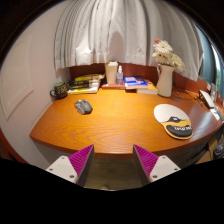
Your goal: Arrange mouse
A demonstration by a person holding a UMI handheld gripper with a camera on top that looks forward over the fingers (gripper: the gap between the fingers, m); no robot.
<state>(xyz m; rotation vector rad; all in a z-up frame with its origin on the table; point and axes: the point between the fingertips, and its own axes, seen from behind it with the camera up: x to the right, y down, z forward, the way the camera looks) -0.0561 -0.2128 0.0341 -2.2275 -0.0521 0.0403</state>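
your tongs (113, 160) are spread wide with nothing between them, pink pads (82, 158) facing in, hanging over the near edge of the wooden table (110, 125). the mouse (83, 106) lies on the far left of the table, well beyond the tongs. the round mouse pad (176, 121) lies on the right side, well apart from the mouse. along the far edge you have a mug (60, 90), books (136, 83) and a vase of flowers (165, 72).
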